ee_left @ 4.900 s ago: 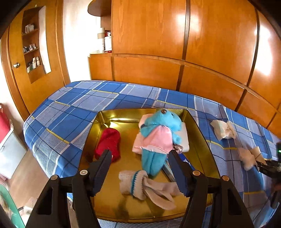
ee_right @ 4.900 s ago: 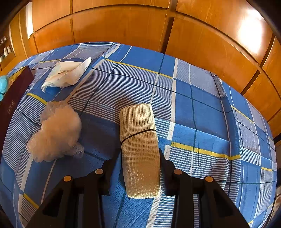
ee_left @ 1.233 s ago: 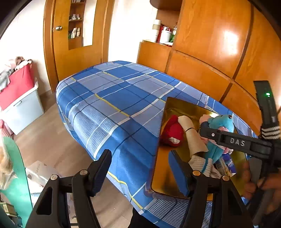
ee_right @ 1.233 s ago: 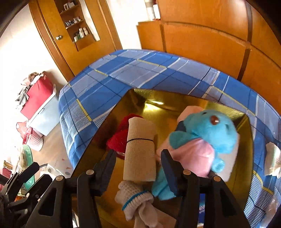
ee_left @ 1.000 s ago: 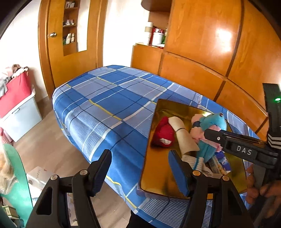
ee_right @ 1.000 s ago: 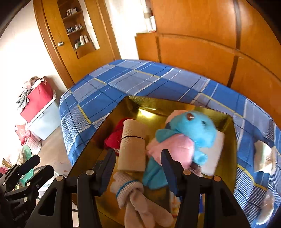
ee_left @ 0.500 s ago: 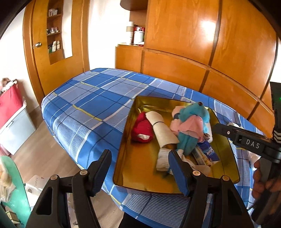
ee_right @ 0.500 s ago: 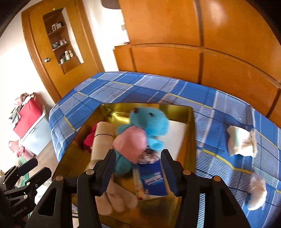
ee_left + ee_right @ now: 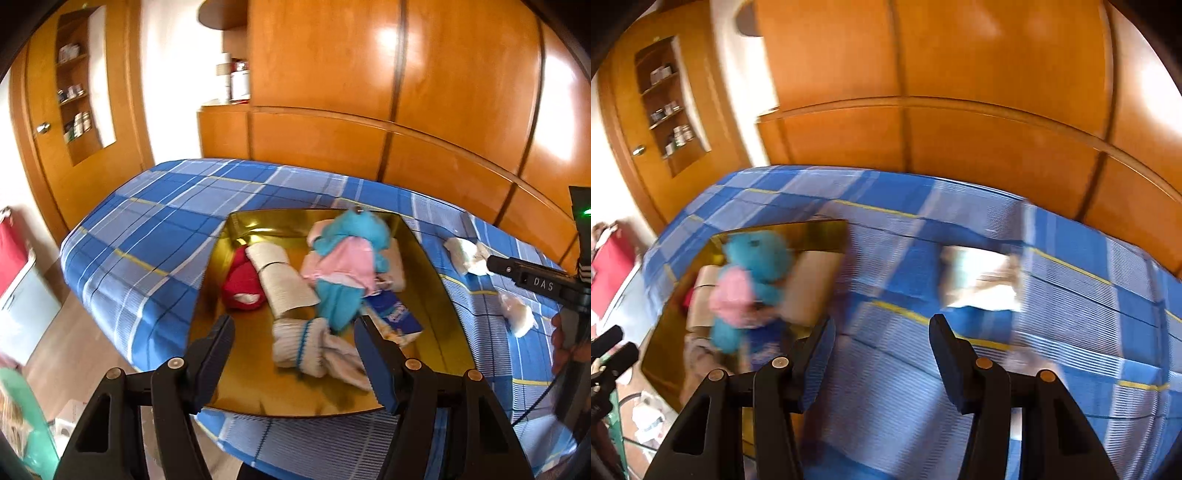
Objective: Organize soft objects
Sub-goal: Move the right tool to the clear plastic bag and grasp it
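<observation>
Right wrist view is showing my right gripper point(image 9: 882, 334) standing with its jaws parted and nothing between them, only the blue plaid bedspread point(image 9: 1071, 266) blurring underneath. Just beyond the fingertips a white packet point(image 9: 979, 280) is lying loose on the cover, smeared by motion, so I cannot tell exactly what it is. Off to the left the gold tray point(image 9: 783, 227) is sitting on the bed with the blue plush toy point(image 9: 757, 254) inside it.

My left gripper point(image 9: 293, 338) is likewise hanging part-open and empty, above the near edge of the gold tray point(image 9: 436, 295). Past its tips the rolled white socks point(image 9: 306, 343) are lying closest, then the beige bandage roll point(image 9: 280, 280) leaning against the red soft item point(image 9: 243, 284), and the blue plush toy point(image 9: 347, 258) in its pink top beside a small blue packet point(image 9: 395, 314). Two pale items, a white packet point(image 9: 465, 251) and a crumpled wad point(image 9: 519, 314), are resting outside the tray on the bedspread point(image 9: 147, 229).

I am judging that I am between placements, heading for what is left. Next, my right jaws are needing to centre over the white packet, drop, and close gently so the soft thing does not slip out.
</observation>
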The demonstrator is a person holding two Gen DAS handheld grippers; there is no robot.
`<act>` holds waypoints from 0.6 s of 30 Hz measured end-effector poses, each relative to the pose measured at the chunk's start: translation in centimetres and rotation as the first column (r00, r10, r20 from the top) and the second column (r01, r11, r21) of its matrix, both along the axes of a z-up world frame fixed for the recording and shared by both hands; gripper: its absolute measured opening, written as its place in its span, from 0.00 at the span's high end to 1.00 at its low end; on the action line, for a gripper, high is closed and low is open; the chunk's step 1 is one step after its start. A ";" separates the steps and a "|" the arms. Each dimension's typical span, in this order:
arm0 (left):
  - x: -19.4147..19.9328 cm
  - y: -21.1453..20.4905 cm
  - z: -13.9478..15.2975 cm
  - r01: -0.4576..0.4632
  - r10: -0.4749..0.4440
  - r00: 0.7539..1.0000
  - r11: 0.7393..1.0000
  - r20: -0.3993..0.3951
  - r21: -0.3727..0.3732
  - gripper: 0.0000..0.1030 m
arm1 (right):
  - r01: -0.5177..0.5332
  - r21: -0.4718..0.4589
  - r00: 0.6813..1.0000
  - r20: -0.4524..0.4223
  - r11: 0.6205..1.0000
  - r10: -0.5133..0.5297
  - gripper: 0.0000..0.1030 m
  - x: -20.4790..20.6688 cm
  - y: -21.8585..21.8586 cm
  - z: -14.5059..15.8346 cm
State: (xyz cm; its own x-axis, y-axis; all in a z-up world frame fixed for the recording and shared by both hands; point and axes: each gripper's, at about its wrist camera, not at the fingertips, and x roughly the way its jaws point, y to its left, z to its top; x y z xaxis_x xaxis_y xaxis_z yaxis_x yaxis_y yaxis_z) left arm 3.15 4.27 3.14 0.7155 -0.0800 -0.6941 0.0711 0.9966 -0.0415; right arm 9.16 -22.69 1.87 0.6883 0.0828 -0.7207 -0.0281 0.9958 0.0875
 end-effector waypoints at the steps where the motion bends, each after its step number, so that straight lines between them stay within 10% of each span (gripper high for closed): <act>1: 0.1 -0.4 0.1 0.010 -0.010 1.000 1.000 0.002 0.004 0.34 | 0.024 -0.005 1.000 -0.003 1.000 -0.024 0.48 -0.2 -1.3 -0.1; 9: 1.0 -4.6 0.7 0.120 -0.120 0.993 0.993 0.005 0.025 0.34 | 0.203 -0.027 0.977 -0.067 0.979 -0.204 0.48 -1.4 -11.4 -1.9; 18: 1.4 -8.5 0.6 0.214 -0.213 0.977 0.976 -0.018 0.043 0.33 | 0.107 -0.031 0.975 -0.193 0.994 -0.111 0.47 -0.9 -12.5 -6.6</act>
State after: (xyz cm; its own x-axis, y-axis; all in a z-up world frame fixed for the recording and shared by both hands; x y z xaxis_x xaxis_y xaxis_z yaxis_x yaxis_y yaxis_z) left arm 4.57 -4.27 3.75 0.6757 -0.1988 -0.7099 0.2819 0.9594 -0.0004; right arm 8.29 -35.18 -4.69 0.5388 -0.0009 -0.8425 0.0959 0.9936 0.0603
